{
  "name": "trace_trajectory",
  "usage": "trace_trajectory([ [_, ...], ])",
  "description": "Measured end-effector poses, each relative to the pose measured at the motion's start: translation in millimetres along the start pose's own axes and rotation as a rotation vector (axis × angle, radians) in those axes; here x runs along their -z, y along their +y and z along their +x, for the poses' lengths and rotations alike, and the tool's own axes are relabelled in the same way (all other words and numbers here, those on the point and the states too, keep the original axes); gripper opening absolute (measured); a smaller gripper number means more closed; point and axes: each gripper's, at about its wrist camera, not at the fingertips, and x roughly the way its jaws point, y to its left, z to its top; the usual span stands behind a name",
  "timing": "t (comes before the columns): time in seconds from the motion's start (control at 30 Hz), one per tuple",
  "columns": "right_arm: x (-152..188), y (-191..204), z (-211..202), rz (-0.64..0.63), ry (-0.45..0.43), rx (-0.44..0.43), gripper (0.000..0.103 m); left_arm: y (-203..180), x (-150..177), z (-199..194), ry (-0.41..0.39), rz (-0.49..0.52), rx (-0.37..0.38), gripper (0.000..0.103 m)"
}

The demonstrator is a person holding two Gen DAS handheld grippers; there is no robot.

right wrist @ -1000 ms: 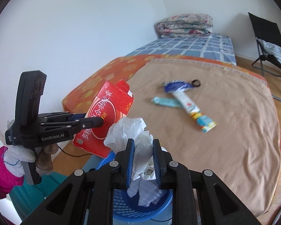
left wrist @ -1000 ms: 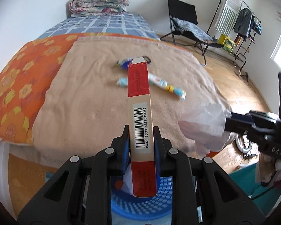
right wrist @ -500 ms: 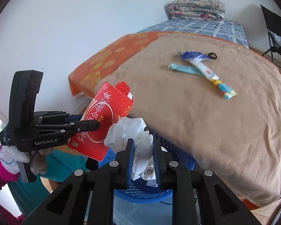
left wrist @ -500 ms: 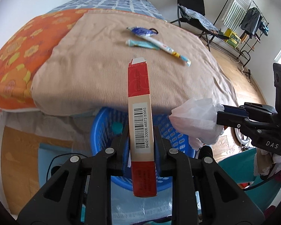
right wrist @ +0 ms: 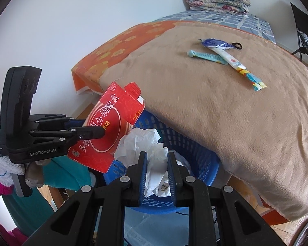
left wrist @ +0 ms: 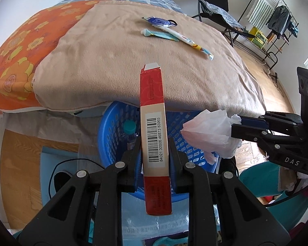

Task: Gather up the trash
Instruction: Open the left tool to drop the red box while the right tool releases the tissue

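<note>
Since the earlier frames we have brought both grippers down from over the bed to just above the blue laundry-style basket (left wrist: 110, 127), which now fills the lower middle of both views instead of peeking in at the bottom edge. Our left gripper (left wrist: 154, 153) is clamped on the narrow sides of a red carton box (left wrist: 153, 102), barcode face towards the camera, its open flap end pointing at the bed and its other end hanging over the basket. Our right gripper (right wrist: 157, 164) pinches a wad of crumpled white tissue (right wrist: 141, 141) directly above the basket's opening. From the right wrist view the left gripper (right wrist: 92, 132) shows at the left edge, a hand (right wrist: 33, 172) under it, with the box's broad red printed face (right wrist: 110, 127) tilted over the basket's near rim (right wrist: 195, 149). Inside the basket a bottle with a teal cap (left wrist: 129, 126) lies against the left wall. The basket sits on the floor against the foot edge of the bed, partly under the overhanging tan blanket (left wrist: 113, 61). Well apart, near the blanket's far right corner, lie a blue wrapper (left wrist: 158, 21), a teal tube-like packet (left wrist: 158, 34) and a long white stick packet (left wrist: 186, 41), the white one touching the other two. A black hair tie (right wrist: 237, 45) lies beside the blue wrapper.
</note>
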Motion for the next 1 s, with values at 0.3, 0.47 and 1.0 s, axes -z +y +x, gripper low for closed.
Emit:
trace_trajectory([
  [0.3, -0.3, -0.6, 7.4, 0.001, 0.024, 0.006, 0.02, -2.0, 2.3, 5.3, 0.021, 0.016, -0.006, 0.023],
  [0.47, -1.4, -2.0, 8.8, 0.007, 0.026, 0.011, 0.024, -2.7, 2.6, 5.9, 0.024, 0.019, -0.016, 0.026],
  [1.0, -2.7, -6.3, 7.6, 0.029, 0.026, 0.042, 0.072, -2.9, 3.8, 6.9, 0.022, 0.02, -0.037, 0.033],
])
